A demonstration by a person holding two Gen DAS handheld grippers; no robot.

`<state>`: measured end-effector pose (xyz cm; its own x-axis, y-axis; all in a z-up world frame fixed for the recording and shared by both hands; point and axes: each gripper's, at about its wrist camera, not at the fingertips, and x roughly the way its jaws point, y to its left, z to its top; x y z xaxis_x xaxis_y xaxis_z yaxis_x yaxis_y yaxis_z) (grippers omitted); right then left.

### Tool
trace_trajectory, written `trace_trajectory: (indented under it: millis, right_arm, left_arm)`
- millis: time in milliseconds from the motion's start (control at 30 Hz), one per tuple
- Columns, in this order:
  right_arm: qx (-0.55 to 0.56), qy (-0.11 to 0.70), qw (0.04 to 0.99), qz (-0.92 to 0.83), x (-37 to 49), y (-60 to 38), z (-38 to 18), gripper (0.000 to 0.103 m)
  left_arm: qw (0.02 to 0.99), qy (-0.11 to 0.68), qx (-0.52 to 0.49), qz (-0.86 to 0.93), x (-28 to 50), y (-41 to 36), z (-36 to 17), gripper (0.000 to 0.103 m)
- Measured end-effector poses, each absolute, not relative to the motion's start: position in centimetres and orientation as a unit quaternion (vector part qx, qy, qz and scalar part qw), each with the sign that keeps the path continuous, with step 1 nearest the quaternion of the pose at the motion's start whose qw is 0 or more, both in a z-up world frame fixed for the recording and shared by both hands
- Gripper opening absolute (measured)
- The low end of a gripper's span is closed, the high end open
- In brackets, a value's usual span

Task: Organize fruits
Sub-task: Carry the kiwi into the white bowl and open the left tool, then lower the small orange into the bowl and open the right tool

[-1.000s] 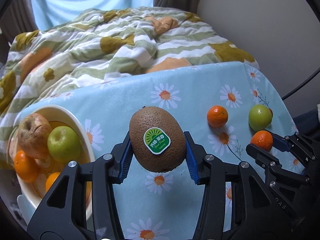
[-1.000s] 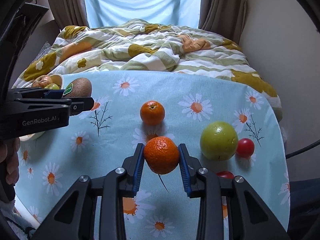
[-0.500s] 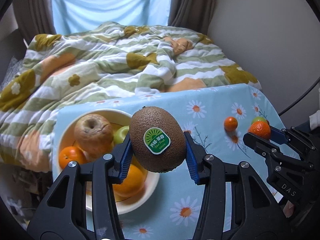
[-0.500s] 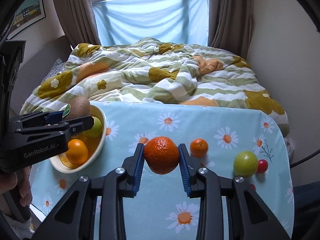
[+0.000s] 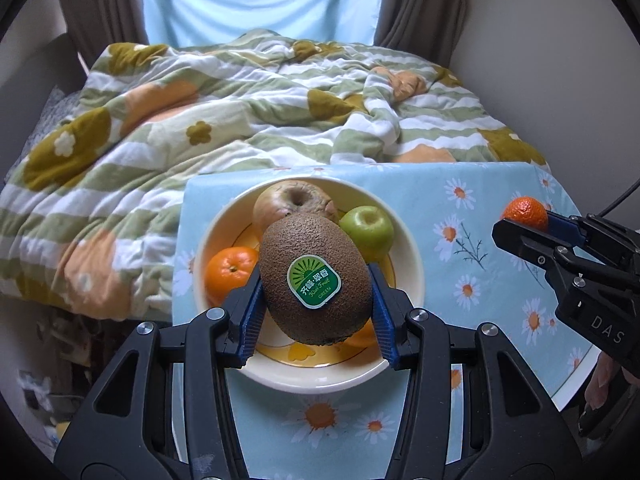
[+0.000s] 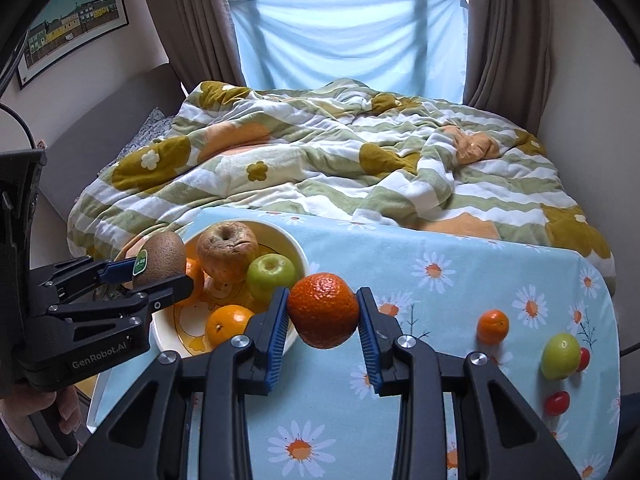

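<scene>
My left gripper [image 5: 316,312] is shut on a brown kiwi [image 5: 316,280] with a green sticker, held above the cream fruit bowl [image 5: 412,264]. The bowl holds a wrinkled brown apple [image 5: 294,202], a green apple [image 5: 368,228] and oranges [image 5: 232,270]. My right gripper [image 6: 324,324] is shut on a mandarin [image 6: 323,310], held above the table just right of the bowl [image 6: 298,252]. The left gripper with the kiwi [image 6: 160,258] shows at the left in the right wrist view; the right gripper with the mandarin [image 5: 525,212] shows at the right in the left wrist view.
On the blue daisy tablecloth [image 6: 440,280] lie a small mandarin [image 6: 493,326], a green apple [image 6: 560,356] and two small red fruits [image 6: 557,403] at the right. A bed with a flowered quilt [image 6: 340,160] lies beyond the table.
Both grippers have moved left with their fruit. The kiwi is now over the bowl, and the mandarin has come close to the bowl's right side.
</scene>
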<state>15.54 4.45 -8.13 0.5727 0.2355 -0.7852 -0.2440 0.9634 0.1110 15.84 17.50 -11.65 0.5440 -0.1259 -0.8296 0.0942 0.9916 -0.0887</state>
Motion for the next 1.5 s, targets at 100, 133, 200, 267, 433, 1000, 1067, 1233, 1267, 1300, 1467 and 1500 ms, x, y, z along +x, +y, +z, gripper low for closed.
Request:
trace_trajectory:
  millis: [100,133,200,267,433,1000,1067,1233,1267,1300,1467,1500]
  right_arm:
    - [-0.008,0.447,0.883,0.141,15.4,5.6,-8.6,0.031]
    - [-0.009,0.448,0.883,0.142,15.3,6.0,-8.8,0.031]
    - [-0.009,0.451,0.881,0.144,15.2,6.6,-9.1,0.031]
    - [-0.010,0.454,0.879,0.145,15.0,7.1,-9.5,0.031]
    - [-0.012,0.460,0.876,0.141,14.6,7.8,-10.2,0.031]
    - [-0.017,0.464,0.876,0.133,14.3,7.2,-10.2,0.031]
    - [-0.017,0.463,0.876,0.137,14.5,6.9,-9.9,0.031]
    - [-0.015,0.467,0.869,0.161,15.6,6.5,-9.4,0.031]
    - [-0.016,0.471,0.866,0.168,15.9,6.6,-9.4,0.031]
    - [-0.019,0.475,0.862,0.174,16.2,6.8,-9.5,0.031]
    - [-0.018,0.500,0.841,0.207,17.7,7.6,-10.5,0.031]
    - [-0.019,0.505,0.836,0.213,18.0,7.8,-10.8,0.031]
  left_arm:
    - [0.876,0.477,-0.015,-0.064,15.5,18.3,-12.6,0.053]
    - [0.876,0.479,-0.012,-0.066,15.3,18.4,-12.9,0.053]
    - [0.874,0.481,-0.004,-0.071,15.0,18.6,-13.7,0.053]
    - [0.871,0.484,0.003,-0.078,14.5,18.5,-14.5,0.053]
    - [0.866,0.490,0.022,-0.094,13.9,18.5,-16.2,0.053]
    - [0.872,0.479,0.027,-0.103,13.7,18.0,-16.1,0.103]
    - [0.871,0.481,0.026,-0.095,13.6,18.0,-15.7,0.103]
    - [0.870,0.487,0.010,-0.077,13.3,18.7,-14.9,0.103]
    - [0.871,0.487,0.005,-0.072,13.2,18.8,-14.8,0.103]
    - [0.871,0.487,0.000,-0.069,13.1,18.9,-14.6,0.103]
    - [0.872,0.487,-0.020,-0.050,12.5,19.2,-13.7,0.103]
    - [0.872,0.486,-0.020,-0.046,12.3,19.3,-13.5,0.103]
